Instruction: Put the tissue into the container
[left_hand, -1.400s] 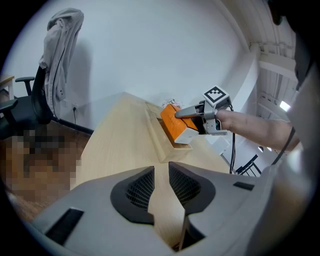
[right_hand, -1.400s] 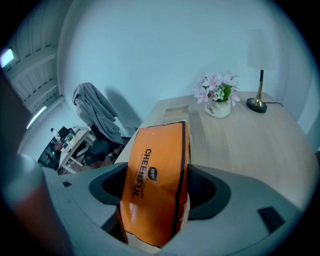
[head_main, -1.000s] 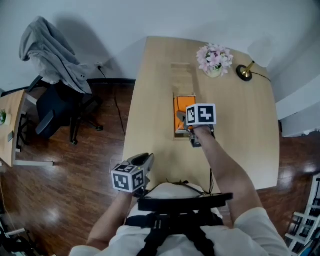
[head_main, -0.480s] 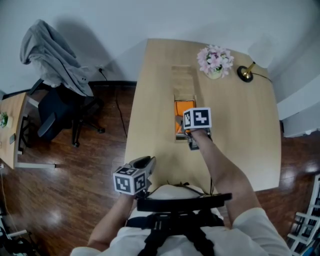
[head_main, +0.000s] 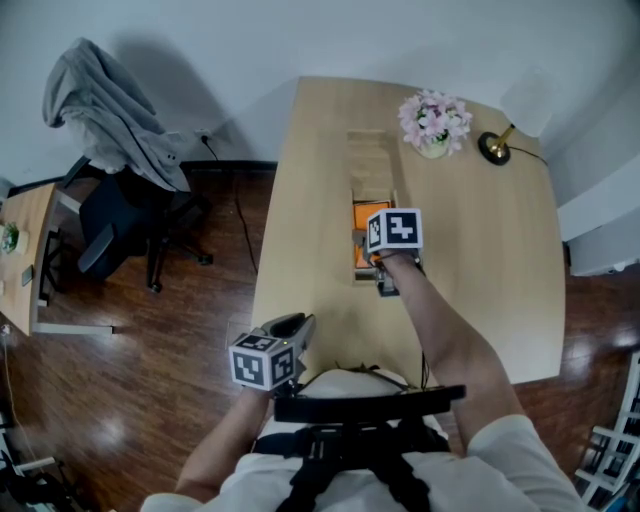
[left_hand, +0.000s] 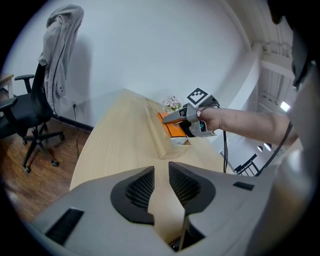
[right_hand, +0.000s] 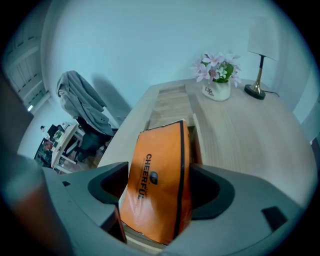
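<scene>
Tissue pack (right_hand: 160, 165), orange w/ black print, sat between the jaws of the right hand-held gripper (right_hand: 159, 192). It stood on end and tilted, w/ its lower end already down inside the near end of the long wooden container (right_hand: 170, 102). That container lay lengthwise down the middle of the desk (head_main: 480, 270). The jaws stood wide, one each side of the pack, and the pads appeared to touch both flanks. They had just been opening a little, so the grip looked to be easing, not gone. The head view agreed: orange showed in the container directly under that gripper.

Left hand-held gripper (left_hand: 161, 187) hung at the desk's near edge, well apart from the container. Its jaws were a narrow slit apart w/ nothing between them; only bare desk showed through the gap. It took no part in the job.

Progress, as a judgement: the carry and the lowering were done, i.e. the pack was in the container's mouth but not lying flat on its floor. Left to do: let go fully, let the pack settle or nudge it down, then lift the gripper clear. Risk: the leaning pack could stay propped on the wall, or get dragged out by a jaw on the way up.

Flower pot (head_main: 433, 122) and lamp (head_main: 497, 143) at the desk's far end were well clear.
</scene>
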